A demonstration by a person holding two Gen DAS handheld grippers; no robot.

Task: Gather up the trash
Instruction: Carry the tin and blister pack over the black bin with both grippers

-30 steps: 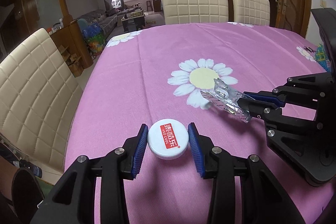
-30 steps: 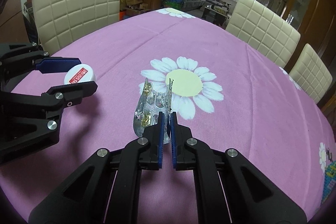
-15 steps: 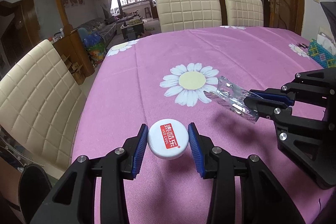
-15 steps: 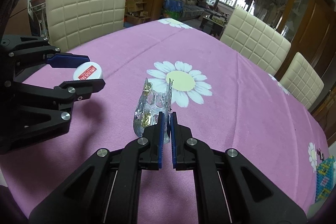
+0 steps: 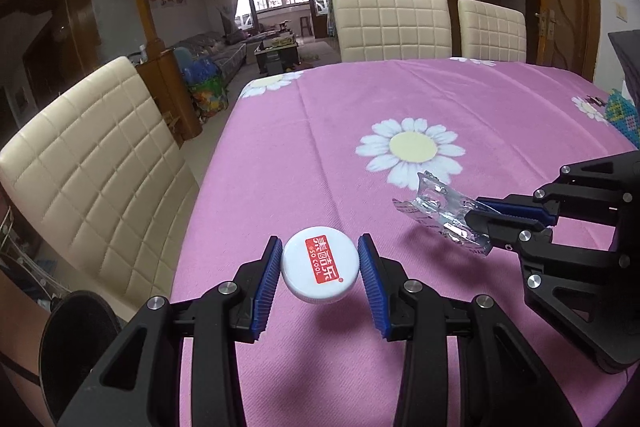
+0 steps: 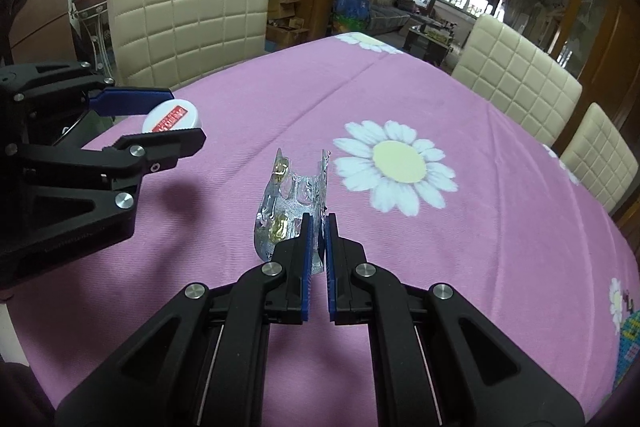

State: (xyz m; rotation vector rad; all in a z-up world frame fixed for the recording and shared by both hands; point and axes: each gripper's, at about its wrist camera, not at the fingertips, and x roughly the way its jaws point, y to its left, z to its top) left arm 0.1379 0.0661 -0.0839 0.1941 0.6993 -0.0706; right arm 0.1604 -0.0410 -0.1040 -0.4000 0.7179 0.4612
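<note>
My left gripper (image 5: 319, 269) is shut on a white bottle cap (image 5: 319, 267) with a red label and holds it above the pink tablecloth near the table's left edge. It also shows in the right wrist view (image 6: 160, 125) with the cap (image 6: 173, 115) between its blue pads. My right gripper (image 6: 317, 227) is shut on a crumpled silver pill blister pack (image 6: 290, 199), held up in the air. In the left wrist view the right gripper (image 5: 480, 217) comes in from the right with the blister pack (image 5: 442, 215).
The table (image 5: 360, 115) carries a pink cloth with white daisies. Cream padded chairs stand at the left side (image 5: 88, 163) and at the far side (image 5: 394, 27). A colourful patterned box (image 5: 624, 115) sits at the right edge. A dark round object (image 5: 76, 331) lies below the table's left edge.
Both grippers have risen and drawn back with their loads, so the table looks lower and farther. The blister pack has moved off the daisy toward me.
</note>
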